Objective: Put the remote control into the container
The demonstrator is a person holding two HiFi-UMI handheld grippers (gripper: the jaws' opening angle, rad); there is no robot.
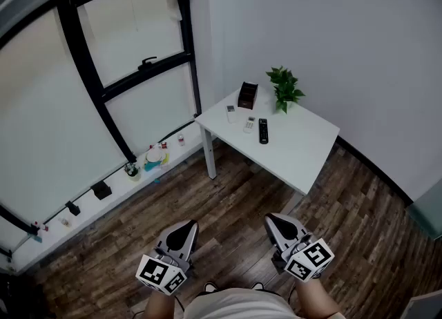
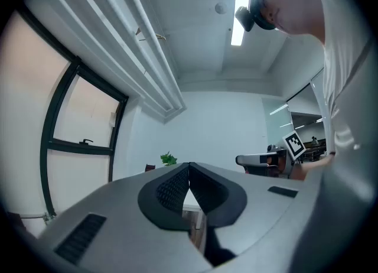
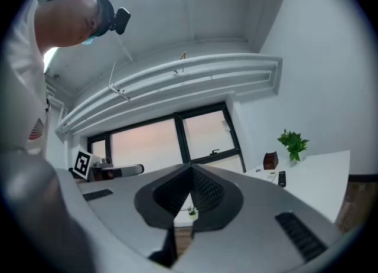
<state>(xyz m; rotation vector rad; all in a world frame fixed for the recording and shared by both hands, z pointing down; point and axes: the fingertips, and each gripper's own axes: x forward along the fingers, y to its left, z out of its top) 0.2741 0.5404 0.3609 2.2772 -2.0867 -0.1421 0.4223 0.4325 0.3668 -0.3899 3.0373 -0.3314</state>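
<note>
Open floor (image 1: 231, 207) before table (image 1: 304, 150), plant (image 1: 284, 88) just beside container (image 1: 247, 94)

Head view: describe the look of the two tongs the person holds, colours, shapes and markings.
The left tongs and right tongs match: pale grey wedge-shaped shells tapering to a point, with black ribbed pads inside. Each carries a white cube printed with black square markers. No cables show. The person wears a pale top.
</note>
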